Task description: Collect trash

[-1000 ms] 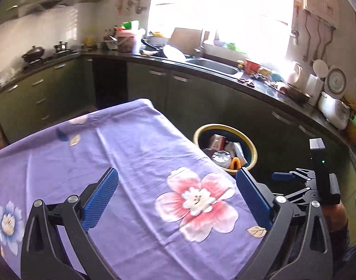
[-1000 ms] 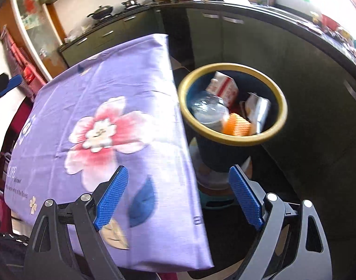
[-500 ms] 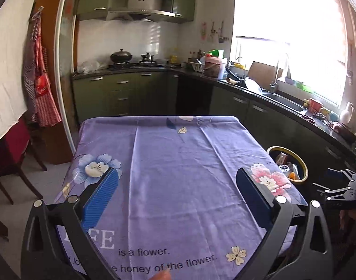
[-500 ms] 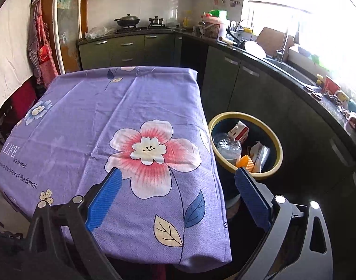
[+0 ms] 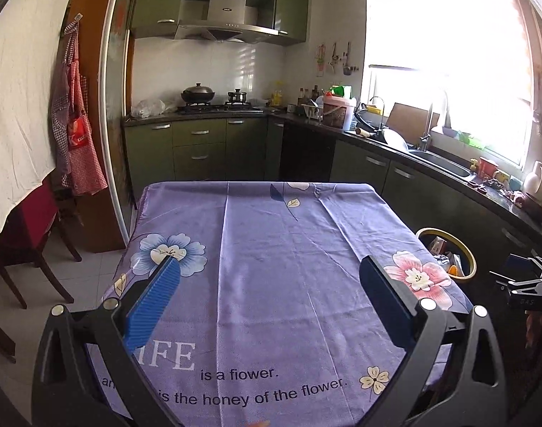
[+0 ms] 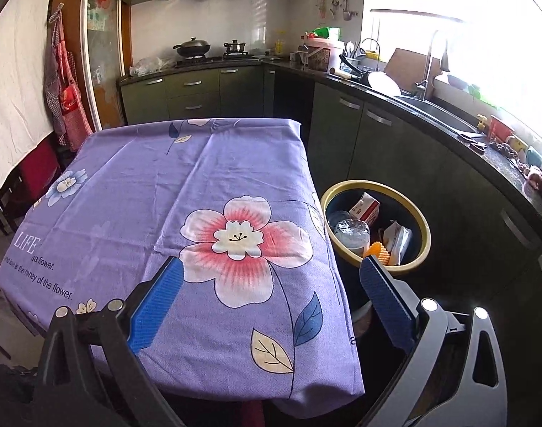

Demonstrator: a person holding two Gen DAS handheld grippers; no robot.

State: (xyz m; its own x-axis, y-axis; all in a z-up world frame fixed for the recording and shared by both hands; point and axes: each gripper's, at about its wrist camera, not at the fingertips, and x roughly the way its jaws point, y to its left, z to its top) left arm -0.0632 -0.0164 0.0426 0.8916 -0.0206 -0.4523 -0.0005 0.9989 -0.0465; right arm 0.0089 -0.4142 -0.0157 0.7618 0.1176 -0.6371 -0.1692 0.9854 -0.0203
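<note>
I have both grippers held above the near edge of the tabletop [image 5: 278,249], which is covered by a purple flowered cloth. The left gripper [image 5: 269,306] has its blue pads spread wide with nothing between them, and the right gripper [image 6: 271,302] is just as wide apart and empty. I see no loose trash on the cloth from either wrist view.

What trash I can find sits in the yellow-rimmed bin [image 6: 425,227] on the floor, just beside the right edge of the tabletop and in front of the dark cabinets. Inside it I make out a small red-and-white carton [image 6: 365,206], a crumpled clear plastic piece [image 6: 351,229], a silvery wrapper [image 6: 399,240] and something orange and ribbed [image 6: 377,251].

I judge all of these light and easily crushed. The carton looks stiff enough to pinch across its flat faces; the clear plastic and wrapper would give and could slip, so I would take them at a fold or edge. From how things lie, the collecting looks close to finished.
</note>
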